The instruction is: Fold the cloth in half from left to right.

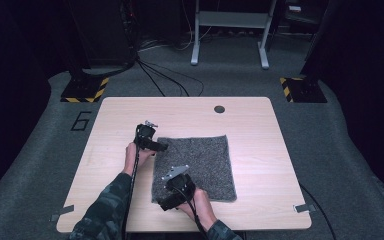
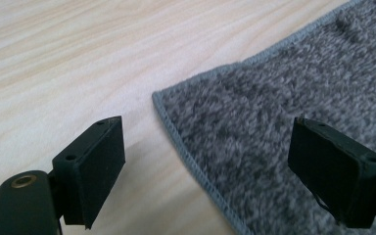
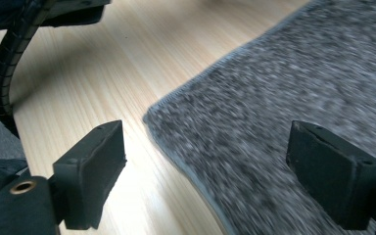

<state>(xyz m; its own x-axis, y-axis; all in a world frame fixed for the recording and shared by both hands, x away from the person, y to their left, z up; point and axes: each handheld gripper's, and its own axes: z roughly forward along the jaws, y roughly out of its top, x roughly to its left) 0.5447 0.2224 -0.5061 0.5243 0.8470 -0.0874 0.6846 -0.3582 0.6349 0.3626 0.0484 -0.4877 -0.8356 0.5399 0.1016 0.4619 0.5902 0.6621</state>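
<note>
- Grey and fuzzy, the towel [image 1: 194, 167] is lying flat on the wooden table [image 1: 260, 150], a little right of the middle, with its stitched hem running all round.
- You are holding the left gripper [image 1: 161, 146] at the towel's far left corner, with its jaws standing wide apart; in the left gripper view that corner [image 2: 157, 96] is sitting between them, one jaw over bare wood and the other over the pile.
- You are keeping the right gripper [image 1: 166, 204] by the near left corner, jaws spread wide as well; in the right gripper view the rounded corner [image 3: 149, 115] is lying between the two pads, not yet pinched.
- Expect the cloth to be light, soft and limp, so it is likely going to sag and fold wherever you are not supporting it.
- Take hold on the hemmed edge right at each corner, where the stitching is giving the pads something firmer to bite; the thick pile is probably not slipping much.
- Slide the lower jaw under the hem rather than pressing straight down.
</note>
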